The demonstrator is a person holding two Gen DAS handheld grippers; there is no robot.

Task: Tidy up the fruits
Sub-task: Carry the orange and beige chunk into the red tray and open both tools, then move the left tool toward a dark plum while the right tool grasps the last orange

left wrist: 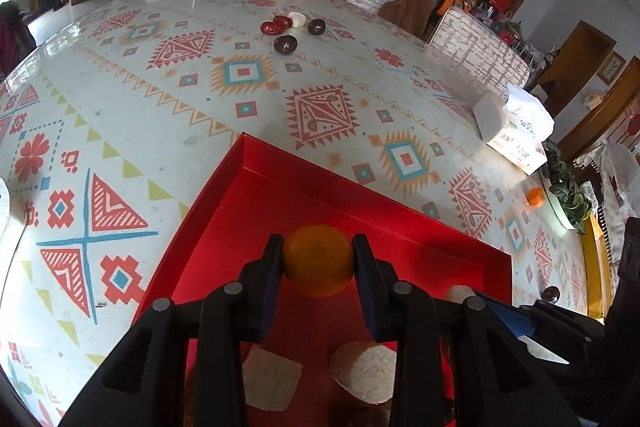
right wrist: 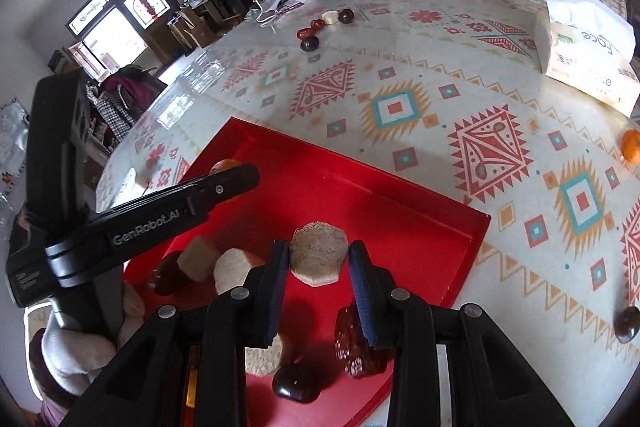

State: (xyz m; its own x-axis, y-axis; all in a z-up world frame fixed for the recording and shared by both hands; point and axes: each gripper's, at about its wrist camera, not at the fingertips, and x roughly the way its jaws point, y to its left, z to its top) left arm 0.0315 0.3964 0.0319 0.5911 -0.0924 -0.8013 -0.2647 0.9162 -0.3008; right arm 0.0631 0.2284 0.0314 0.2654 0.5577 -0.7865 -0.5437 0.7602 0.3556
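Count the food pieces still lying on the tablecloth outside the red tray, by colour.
Dark pieces: 3
Red pieces: 2
White piece: 1
Orange piece: 1
Total: 7

An orange fruit (left wrist: 318, 261) is seen over a red tray (left wrist: 320, 195). The tablecloth (left wrist: 180, 115) is patterned in red, teal and orange diamonds on white. A beige piece (right wrist: 319, 259) is framed by blue-padded black fingers (right wrist: 276, 287).
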